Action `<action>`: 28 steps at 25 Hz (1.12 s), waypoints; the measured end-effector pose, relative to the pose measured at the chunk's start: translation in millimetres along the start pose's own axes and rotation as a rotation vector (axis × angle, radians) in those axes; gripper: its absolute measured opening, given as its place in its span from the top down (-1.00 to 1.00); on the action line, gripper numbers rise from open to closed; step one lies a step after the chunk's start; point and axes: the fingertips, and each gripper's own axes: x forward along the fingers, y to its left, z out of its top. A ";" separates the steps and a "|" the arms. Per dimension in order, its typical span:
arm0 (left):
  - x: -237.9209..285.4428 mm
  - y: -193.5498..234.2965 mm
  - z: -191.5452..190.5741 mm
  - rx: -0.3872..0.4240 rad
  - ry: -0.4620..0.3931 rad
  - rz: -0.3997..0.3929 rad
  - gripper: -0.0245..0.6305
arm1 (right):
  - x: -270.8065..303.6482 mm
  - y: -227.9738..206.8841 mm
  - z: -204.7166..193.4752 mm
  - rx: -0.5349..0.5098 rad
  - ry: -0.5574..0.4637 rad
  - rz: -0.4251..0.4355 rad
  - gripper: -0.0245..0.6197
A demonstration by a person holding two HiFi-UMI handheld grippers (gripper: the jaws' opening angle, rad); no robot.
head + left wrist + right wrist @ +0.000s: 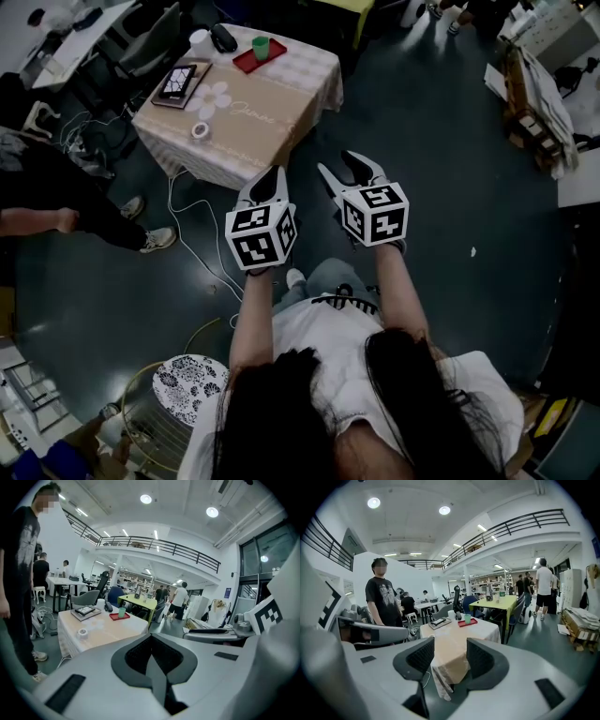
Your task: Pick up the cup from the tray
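Observation:
A green cup (261, 46) stands upright on a red tray (246, 64) at the far edge of a cloth-covered table (253, 112). Both grippers hover over the floor on the near side of the table, well short of it. My left gripper (272, 175) has its jaws closed together with nothing in them. The right gripper (349, 169) is open and empty. In the left gripper view the cup (122, 612) and tray (114, 617) are small and far beyond the shut gripper (151, 637). The right gripper view shows the cup (467, 618) far past the open gripper (450, 648).
The table also carries a tape roll (200, 130), a framed tablet (178, 82), a black object (223, 37) and a white cup (199, 37). A person (56, 220) stands left of the table. Cables (187, 244) run across the floor. A wire stool (178, 394) stands near me.

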 end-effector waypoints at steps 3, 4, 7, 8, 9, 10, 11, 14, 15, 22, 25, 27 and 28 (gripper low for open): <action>4.2 9.3 5.4 0.001 -0.009 0.008 0.91 | 7.4 -2.3 4.7 0.004 -0.003 -0.015 0.30; 5.5 11.9 7.1 0.001 -0.012 0.009 0.91 | 9.4 -3.5 6.1 0.006 -0.005 -0.020 0.30; 9.7 18.5 11.9 -0.007 -0.011 0.007 0.91 | 15.9 -8.5 10.3 0.008 -0.012 -0.035 0.30; 11.1 20.7 14.4 -0.008 -0.013 0.009 0.91 | 18.5 -10.8 12.1 0.008 -0.016 -0.040 0.30; 12.9 22.4 17.2 -0.008 -0.017 0.011 0.91 | 21.0 -13.3 14.1 0.008 -0.019 -0.044 0.30; 15.5 23.6 19.8 -0.006 -0.020 0.012 0.91 | 23.5 -15.8 16.3 0.007 -0.021 -0.046 0.30; 18.6 24.6 22.3 -0.004 -0.022 0.014 0.91 | 26.1 -18.0 18.7 0.005 -0.023 -0.046 0.30; 30.6 28.1 29.3 0.002 -0.026 0.022 0.91 | 36.8 -23.9 27.1 -0.001 -0.028 -0.040 0.30; 35.5 29.1 31.5 0.004 -0.027 0.025 0.91 | 41.2 -26.3 30.1 -0.002 -0.029 -0.036 0.30; 72.1 34.9 45.4 0.007 -0.019 0.042 0.91 | 78.6 -47.6 48.9 -0.013 -0.014 -0.013 0.30; 90.0 40.7 52.4 0.000 -0.012 0.061 0.91 | 96.2 -57.3 56.5 -0.016 -0.003 0.003 0.30; 101.1 44.4 60.1 -0.009 -0.011 0.077 0.91 | 106.8 -63.8 61.9 -0.015 0.004 0.013 0.30; 106.3 45.8 64.2 -0.012 -0.012 0.085 0.91 | 111.9 -67.1 64.5 -0.015 0.008 0.018 0.30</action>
